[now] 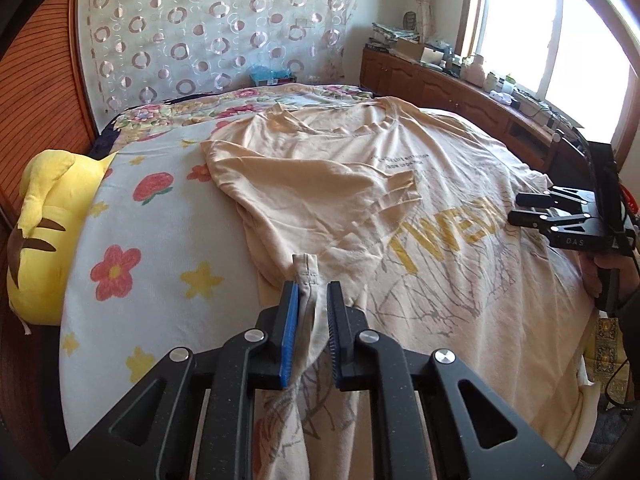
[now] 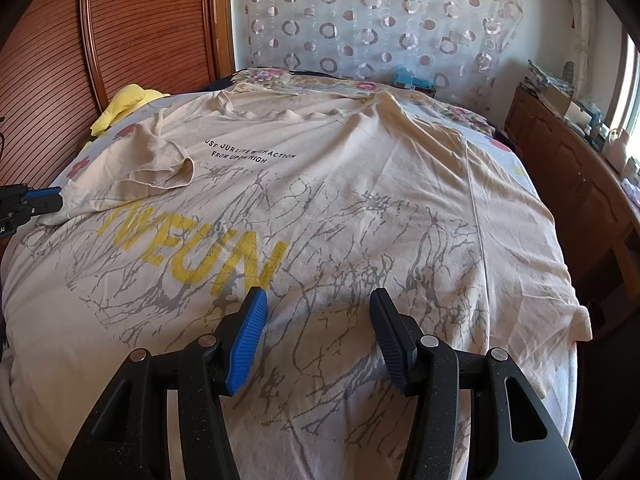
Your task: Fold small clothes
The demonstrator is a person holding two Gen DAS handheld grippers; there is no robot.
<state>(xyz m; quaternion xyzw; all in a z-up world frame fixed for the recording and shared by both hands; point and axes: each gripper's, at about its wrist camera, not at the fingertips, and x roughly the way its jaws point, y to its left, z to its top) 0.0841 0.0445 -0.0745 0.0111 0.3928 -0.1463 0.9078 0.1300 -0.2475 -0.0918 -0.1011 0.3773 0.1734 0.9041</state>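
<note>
Beige cotton was bunched between the blue-padded jaws of the left gripper (image 1: 312,300), which had closed to a narrow gap on a gathered ridge of the beige printed T-shirt (image 1: 400,208) at its side edge; a hemmed tab of cloth stood up just past the fingertips. The right gripper (image 2: 318,308) hovered over the shirt's lower front with its jaws about half open and nothing between them.

The shirt lay spread face up across the flower-patterned bedsheet (image 1: 152,240), its yellow lettering (image 2: 192,252) and grey branch print showing, and one short sleeve (image 2: 152,160) already turned in over the chest. A yellow plush toy (image 1: 44,220) sat at the bed's edge beside the wooden headboard (image 2: 152,28).

The step in hand looked like carrying that pinched side over toward the middle. To do it well, the left grip should hold both layers, lift only enough to clear the bed, and travel straight across so the fold runs parallel to the shirt's length, while the right gripper could take the same side nearer the hem to keep the crease even.
</note>
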